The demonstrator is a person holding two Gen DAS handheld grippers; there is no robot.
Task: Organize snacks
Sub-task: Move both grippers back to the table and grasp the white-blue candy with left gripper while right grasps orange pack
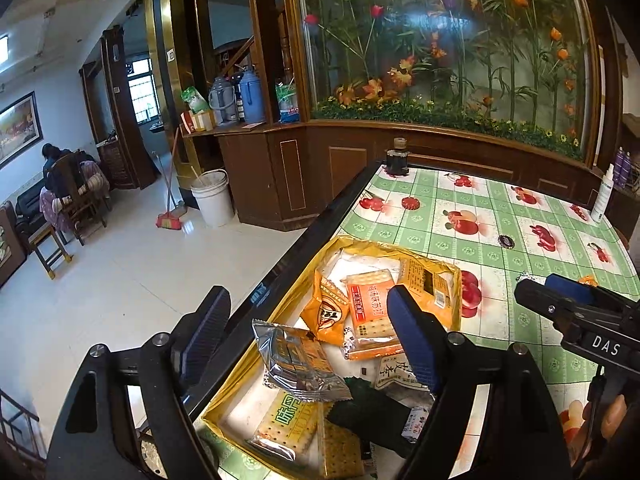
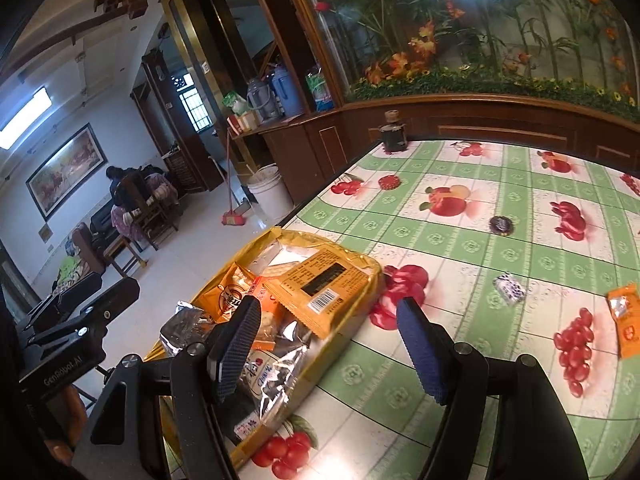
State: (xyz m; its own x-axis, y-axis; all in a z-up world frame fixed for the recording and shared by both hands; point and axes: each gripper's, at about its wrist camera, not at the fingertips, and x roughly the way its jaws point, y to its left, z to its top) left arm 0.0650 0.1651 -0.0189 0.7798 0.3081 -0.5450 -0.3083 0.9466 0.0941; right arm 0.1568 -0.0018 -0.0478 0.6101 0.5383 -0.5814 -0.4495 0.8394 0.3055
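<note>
Left gripper [image 1: 310, 344], right gripper [image 2: 328, 344] both apart, empty, over shallow yellow cardboard tray [image 2: 372, 276]. Risk: tray at worktop edge; nudge tips it floorward.

You get bright, even daylight in both views; a lamp glares at the top of the glass flower case [image 1: 440, 40], and the white floor [image 1: 132, 280] shines. Fisheye bending curves every edge, corners go black, and the counter [image 2: 480, 240] stays sharp.

Glossy foil snack packets [image 1: 296, 364] lie on a smooth, shiny tablecloth [image 1: 520, 216].
</note>
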